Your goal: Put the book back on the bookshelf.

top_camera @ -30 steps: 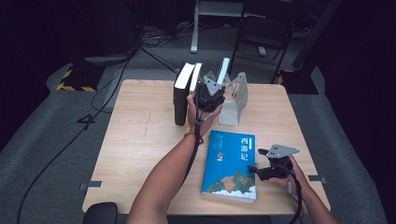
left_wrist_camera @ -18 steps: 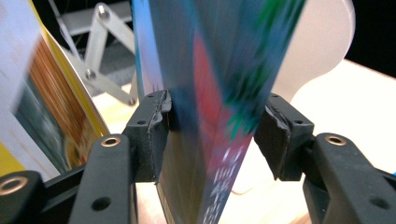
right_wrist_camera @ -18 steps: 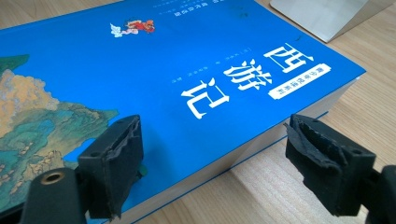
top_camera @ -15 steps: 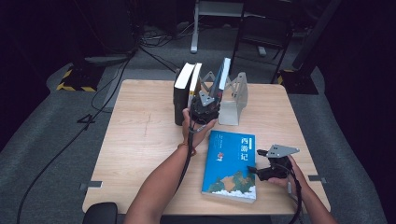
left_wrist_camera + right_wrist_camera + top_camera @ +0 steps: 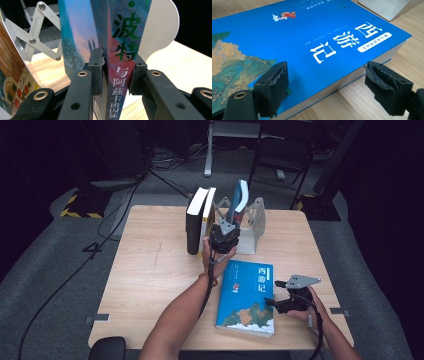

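At the far middle of the table [image 5: 150,270], the left gripper [image 5: 226,231] is clamped on a blue paperback [image 5: 239,200] by its spine, and the jaws have just been closing on it — left gripper view shows both pads [image 5: 98,71] pressed against the spine, book between them. It's held near-upright w/ a slight lean, going into the expanding metal book rack [image 5: 254,222]; white end plate [image 5: 160,27] sits just right of it in that view. Already standing at the rack's left end: a dark book and a pale one, the two upright books [image 5: 199,222], touching each other. So by the look of it, two shelved, a third going in, not yet let go. Left to do: the big blue book [image 5: 247,297] lying flat, near right, cover up. Right gripper [image 5: 282,296] waits at that book's right edge, jaws apart, nothing held — right gripper view has one pad [image 5: 273,86] over the cover, the other out past the book's edge over bare wood. Room-wise: rack slot is tight, lattice arms close on the left, plate on the right, so little sideways play. Flat book's near edge sits close to the table's near edge; plenty of bare wood on the left half, open for swinging across.
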The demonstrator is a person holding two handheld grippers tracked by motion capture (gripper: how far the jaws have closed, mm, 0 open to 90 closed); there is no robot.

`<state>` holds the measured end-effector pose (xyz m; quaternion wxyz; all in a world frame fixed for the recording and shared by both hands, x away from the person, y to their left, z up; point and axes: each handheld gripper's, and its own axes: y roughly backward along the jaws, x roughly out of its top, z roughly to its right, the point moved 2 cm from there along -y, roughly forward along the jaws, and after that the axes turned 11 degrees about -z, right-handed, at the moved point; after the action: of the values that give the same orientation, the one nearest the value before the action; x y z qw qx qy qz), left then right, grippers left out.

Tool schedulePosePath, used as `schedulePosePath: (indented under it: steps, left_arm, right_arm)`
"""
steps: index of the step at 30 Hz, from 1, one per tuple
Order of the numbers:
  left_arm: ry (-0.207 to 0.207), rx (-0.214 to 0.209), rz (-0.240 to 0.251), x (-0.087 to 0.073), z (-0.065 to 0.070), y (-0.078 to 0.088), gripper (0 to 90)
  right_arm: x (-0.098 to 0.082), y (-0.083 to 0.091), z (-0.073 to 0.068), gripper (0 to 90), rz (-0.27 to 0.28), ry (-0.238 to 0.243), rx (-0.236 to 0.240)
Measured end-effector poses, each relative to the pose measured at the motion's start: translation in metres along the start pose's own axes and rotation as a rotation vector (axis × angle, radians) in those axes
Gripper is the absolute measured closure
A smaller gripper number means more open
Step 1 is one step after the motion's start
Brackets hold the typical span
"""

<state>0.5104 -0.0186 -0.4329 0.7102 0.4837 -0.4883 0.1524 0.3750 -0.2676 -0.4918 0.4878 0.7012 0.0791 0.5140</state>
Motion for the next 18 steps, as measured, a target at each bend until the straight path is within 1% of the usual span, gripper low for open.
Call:
schedulePosePath:
  steps: [1,3,5,6,8,10,12,15,17,18]
  left_arm:
    - [0.003,-0.001,0.003,0.001,0.000,-0.001,69.5]
    - [-0.005,0.007,-0.001,0.003,0.000,-0.001,68.1]
    - [-0.022,0.027,-0.015,0.002,0.001,-0.001,63.3]
    - [-0.017,0.024,-0.008,0.000,0.000,-0.001,61.6]
    - [-0.012,0.024,-0.001,-0.002,-0.001,0.000,61.1]
    - [-0.012,0.009,-0.001,-0.003,-0.002,0.001,59.3]
    - [-0.025,0.015,-0.005,-0.004,-0.002,0.001,58.1]
    - [-0.048,0.003,-0.015,-0.006,0.000,0.003,54.3]
    - [-0.065,-0.004,-0.023,-0.009,0.002,0.002,49.0]
    - [-0.074,0.005,-0.031,-0.010,0.004,0.002,47.3]
  right_arm:
    - [0.000,0.000,0.000,19.4,0.000,0.001,0.000]
    - [0.000,0.000,0.000,19.4,0.000,0.000,0.001]
    - [0.000,0.000,0.000,19.4,0.000,0.001,0.000]
    - [0.000,0.000,0.000,19.4,0.000,0.002,-0.001]
    - [0.000,0.000,0.000,19.4,0.000,0.002,0.000]
    - [0.000,0.000,0.000,19.3,0.000,0.001,0.000]
    - [0.000,0.000,0.000,19.3,0.000,0.004,-0.003]
    - [0.000,0.000,-0.001,19.0,0.000,0.010,-0.008]
    - [0.000,0.000,-0.001,19.1,0.001,0.009,-0.008]
    - [0.000,0.000,-0.001,19.0,0.001,0.009,-0.007]
